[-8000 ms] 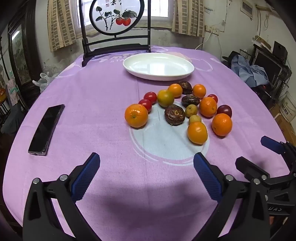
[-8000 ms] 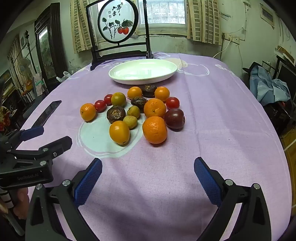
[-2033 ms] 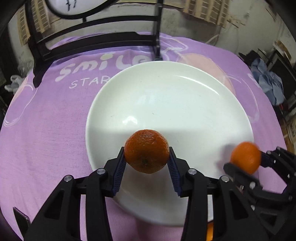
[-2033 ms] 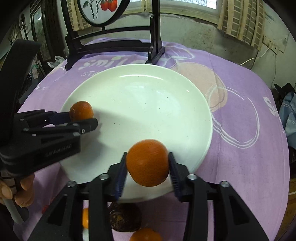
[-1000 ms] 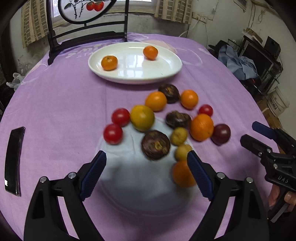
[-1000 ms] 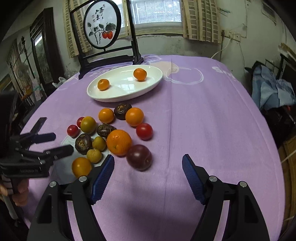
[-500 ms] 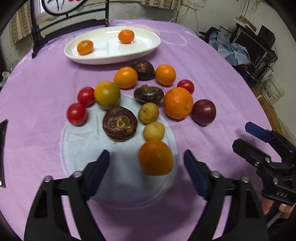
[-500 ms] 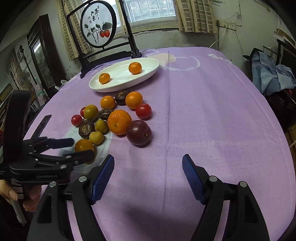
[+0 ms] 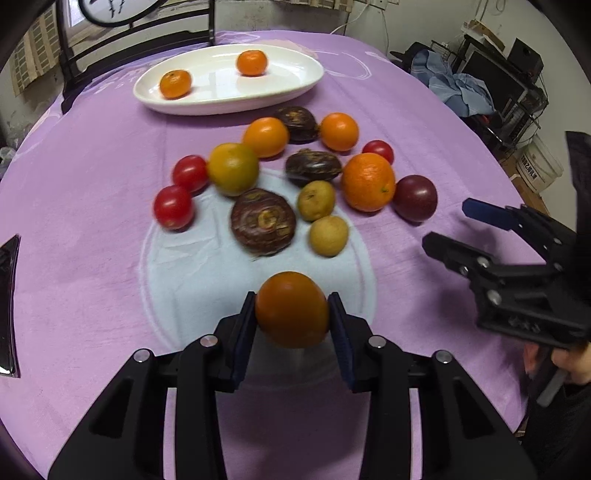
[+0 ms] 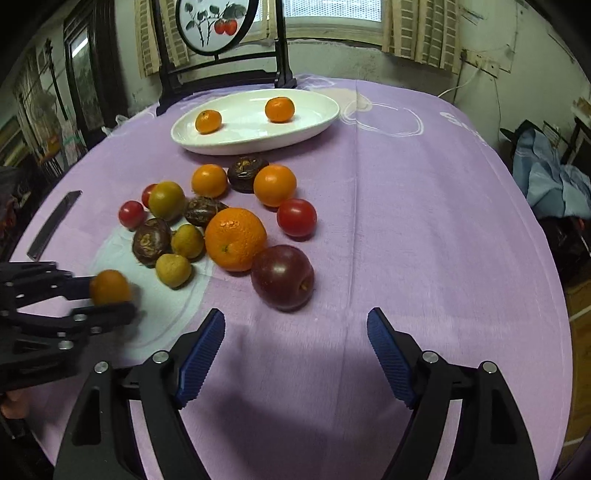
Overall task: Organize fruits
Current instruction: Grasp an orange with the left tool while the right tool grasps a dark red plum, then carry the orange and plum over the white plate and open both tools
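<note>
My left gripper [image 9: 292,321] is shut on an orange fruit [image 9: 291,309] just above the purple cloth; it also shows in the right wrist view [image 10: 110,287]. My right gripper [image 10: 295,347] is open and empty, just short of a dark red plum [image 10: 282,277] and a large orange [image 10: 235,239]. The white plate [image 10: 314,122] at the back holds two small oranges [image 10: 208,121] [image 10: 279,109]. Several fruits lie in a cluster mid-table: oranges, red tomatoes [image 9: 173,207], dark brown fruits [image 9: 263,220] and small yellow ones [image 9: 328,236].
A black phone [image 10: 53,224] lies near the table's left edge. A dark chair with a round painted panel [image 10: 214,26] stands behind the plate. Clutter and blue cloth [image 10: 554,181] sit to the right, beyond the table edge.
My left gripper has closed on the nearest orange fruit, which lay between its open jaws half a second ago. My right gripper has moved closer to the plum and stays open.
</note>
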`<state>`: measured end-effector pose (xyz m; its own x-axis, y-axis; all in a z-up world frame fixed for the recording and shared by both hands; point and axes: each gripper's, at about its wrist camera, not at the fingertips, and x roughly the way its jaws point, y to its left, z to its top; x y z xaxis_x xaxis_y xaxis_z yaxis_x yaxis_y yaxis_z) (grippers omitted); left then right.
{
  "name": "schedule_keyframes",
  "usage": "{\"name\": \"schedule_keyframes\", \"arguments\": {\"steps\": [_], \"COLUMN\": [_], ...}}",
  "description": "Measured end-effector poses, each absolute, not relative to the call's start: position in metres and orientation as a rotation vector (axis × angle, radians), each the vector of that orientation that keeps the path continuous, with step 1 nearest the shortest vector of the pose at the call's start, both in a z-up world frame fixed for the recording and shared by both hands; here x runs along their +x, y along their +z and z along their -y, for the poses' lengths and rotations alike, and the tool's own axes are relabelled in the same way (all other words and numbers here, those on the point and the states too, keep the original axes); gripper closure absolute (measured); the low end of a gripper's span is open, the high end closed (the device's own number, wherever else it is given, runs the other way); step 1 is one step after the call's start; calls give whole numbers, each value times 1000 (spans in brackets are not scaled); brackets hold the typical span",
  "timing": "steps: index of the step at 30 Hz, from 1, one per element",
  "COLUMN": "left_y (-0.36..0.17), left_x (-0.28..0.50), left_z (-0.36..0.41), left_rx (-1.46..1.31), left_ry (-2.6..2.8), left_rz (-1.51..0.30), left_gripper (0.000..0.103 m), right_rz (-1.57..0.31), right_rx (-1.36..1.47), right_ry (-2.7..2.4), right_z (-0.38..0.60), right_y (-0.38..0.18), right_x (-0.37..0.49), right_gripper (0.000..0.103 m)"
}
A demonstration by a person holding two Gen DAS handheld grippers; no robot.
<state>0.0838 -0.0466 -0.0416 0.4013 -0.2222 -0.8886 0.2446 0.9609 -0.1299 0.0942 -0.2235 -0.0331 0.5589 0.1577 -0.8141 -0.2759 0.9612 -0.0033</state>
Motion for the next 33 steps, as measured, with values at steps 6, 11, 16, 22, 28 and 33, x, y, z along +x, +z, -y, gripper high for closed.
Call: {"name": "schedule_keyframes", "arguments": {"steps": [6,11,16,22,28,33], "left_y": [-39,-40,-42,-35,-16,13], "left_x": [80,79,78,74,78,96], "left_z": [13,-3,-8,-10,-12,-8], "left_rx": [0,-23,-40,-31,-1,34], "left_ry": [-268,-260,-265,-271,-285,-279], "left_rz": [-1110,-1112,-1114,-1094,-1055,-995], "left_gripper": [65,65,65,65,65,65], "right_rz": [-978,-1007,-1010,-961,-867,-793], "right_rx": [-180,-181,-177,-190,-173,-154], "right_ry": [268,301,316,295,315,383], "right_z": [215,211,206,209,217,208], "right_y": [-41,-47,-43,-29,10,44], "right_x": [115,126,125,108,95,103], "right_gripper": [24,43,63,63,63,63]}}
